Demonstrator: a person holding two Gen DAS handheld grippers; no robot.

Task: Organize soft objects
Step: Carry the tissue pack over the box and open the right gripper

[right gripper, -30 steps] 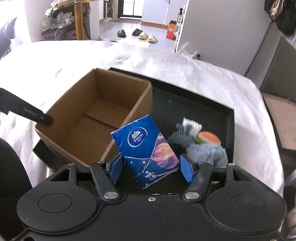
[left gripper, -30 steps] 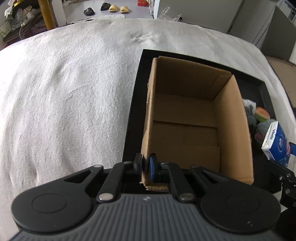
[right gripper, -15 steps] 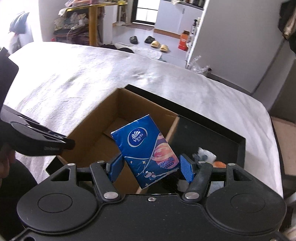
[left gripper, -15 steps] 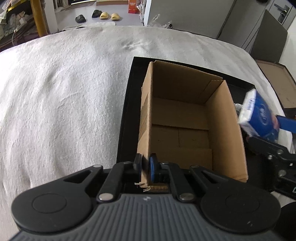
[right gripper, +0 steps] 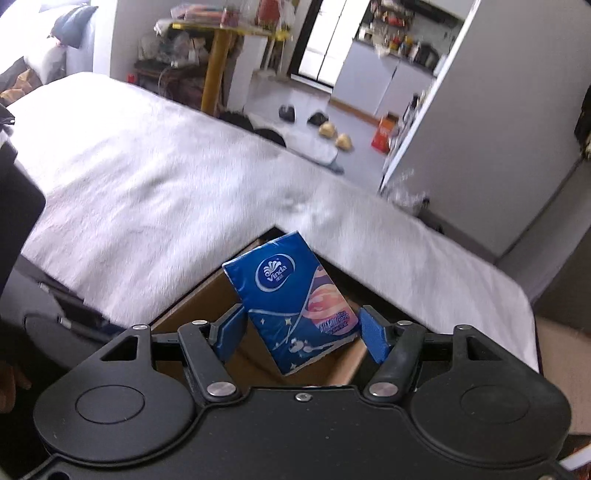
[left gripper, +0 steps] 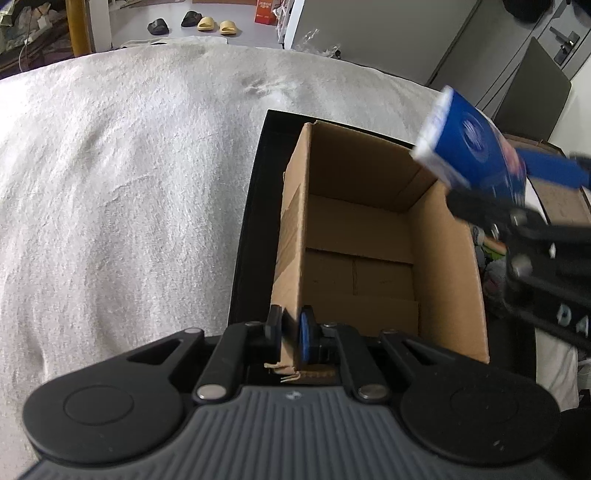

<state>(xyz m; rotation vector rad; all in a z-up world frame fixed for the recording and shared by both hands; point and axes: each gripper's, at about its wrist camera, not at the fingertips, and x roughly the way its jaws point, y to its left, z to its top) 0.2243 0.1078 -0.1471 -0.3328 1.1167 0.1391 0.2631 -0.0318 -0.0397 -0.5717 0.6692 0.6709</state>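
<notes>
Box [left gripper: 369, 236] on the black tray [left gripper: 251, 229] has nothing inside yet. The left gripper [left gripper: 290, 332] pinches its near wall. The right gripper [right gripper: 301, 332] holds the tissue pack [right gripper: 291, 299] above the opening; other soft things [left gripper: 487, 254] wait beside the box.

Support surface: bed with white fuzzy blanket [left gripper: 122, 192], covers nearly the whole left-wrist view. Black tray [left gripper: 248, 236] lies directly on it, right of centre, running near to far. Blanket left of the tray is bare, a few creases and one scuffed patch at the far side. Floor [left gripper: 236, 14] visible past the far edge.
</notes>
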